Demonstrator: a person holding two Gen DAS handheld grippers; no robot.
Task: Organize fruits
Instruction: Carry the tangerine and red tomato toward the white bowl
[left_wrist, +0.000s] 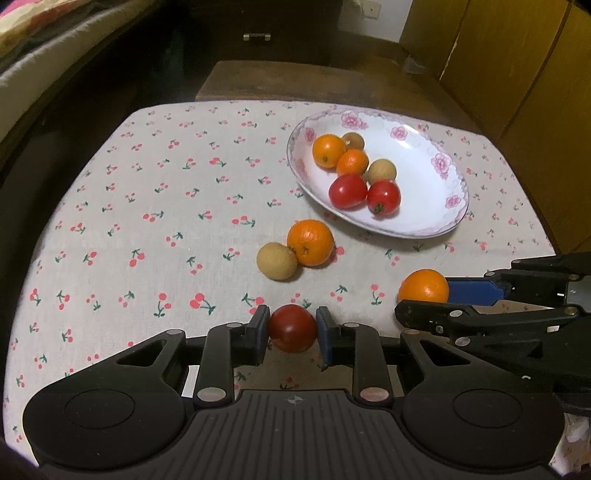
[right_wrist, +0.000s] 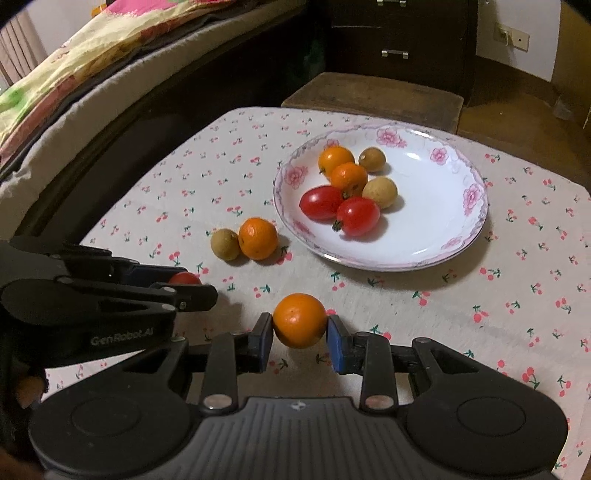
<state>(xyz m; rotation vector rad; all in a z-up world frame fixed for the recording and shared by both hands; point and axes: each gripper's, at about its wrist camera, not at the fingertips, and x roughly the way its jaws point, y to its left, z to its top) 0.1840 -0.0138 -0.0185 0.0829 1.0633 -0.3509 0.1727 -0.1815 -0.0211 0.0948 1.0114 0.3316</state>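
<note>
My left gripper (left_wrist: 292, 328) is shut on a red tomato (left_wrist: 292, 328), low over the cherry-print cloth. My right gripper (right_wrist: 300, 320) is shut on a small orange (right_wrist: 300, 320); the same orange (left_wrist: 423, 286) shows at the right in the left wrist view, and the tomato (right_wrist: 184, 278) peeks out between the left gripper's fingers in the right wrist view. A white flowered plate (right_wrist: 443, 229) holds two oranges, two tomatoes and two tan longans. Loose on the cloth lie an orange (right_wrist: 258, 238) and a longan (right_wrist: 225, 244), touching each other.
The table (left_wrist: 147, 206) wears a white cloth with red cherries. A wooden stool (right_wrist: 373, 94) stands beyond its far edge, a dark drawer chest (right_wrist: 399, 33) behind that. A bed with a bright quilt (right_wrist: 74, 55) runs along the left. Yellow cabinets (left_wrist: 517, 74) stand at the right.
</note>
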